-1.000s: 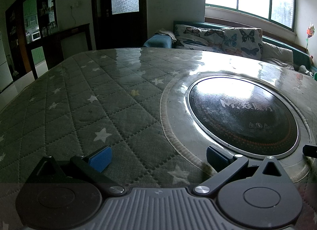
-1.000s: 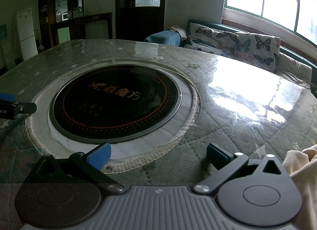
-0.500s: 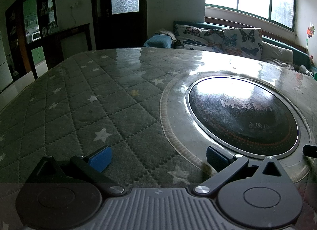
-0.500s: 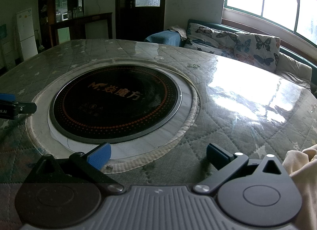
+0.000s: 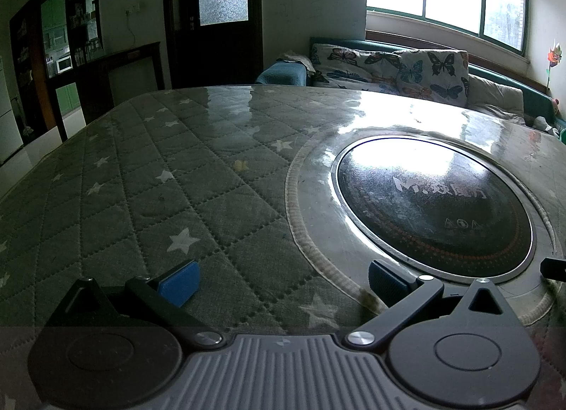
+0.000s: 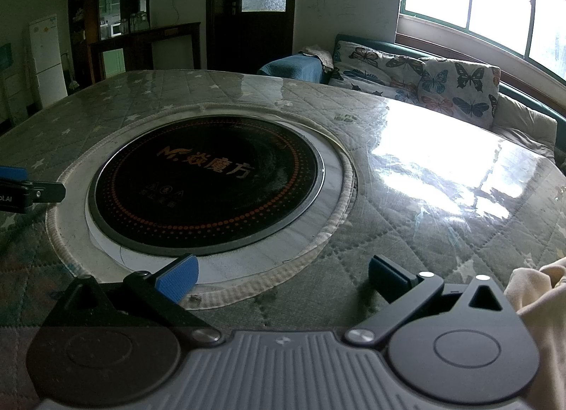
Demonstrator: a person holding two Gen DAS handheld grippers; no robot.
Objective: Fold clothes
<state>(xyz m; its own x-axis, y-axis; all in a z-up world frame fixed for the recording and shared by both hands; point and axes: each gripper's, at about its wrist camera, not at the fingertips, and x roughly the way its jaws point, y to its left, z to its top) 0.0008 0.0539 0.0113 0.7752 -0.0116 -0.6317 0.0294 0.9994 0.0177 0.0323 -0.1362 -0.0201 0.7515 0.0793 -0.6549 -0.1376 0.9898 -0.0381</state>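
Just right of the right gripper (image 6: pixel 281 275) (jaws apart) lies cream cloth (image 6: pixel 541 304)

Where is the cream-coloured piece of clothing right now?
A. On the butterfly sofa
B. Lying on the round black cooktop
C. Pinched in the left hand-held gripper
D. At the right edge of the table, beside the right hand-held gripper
D: the cream-coloured piece of clothing bunches at the right edge of the right wrist view, beside the open right hand-held gripper; the round black cooktop is bare.
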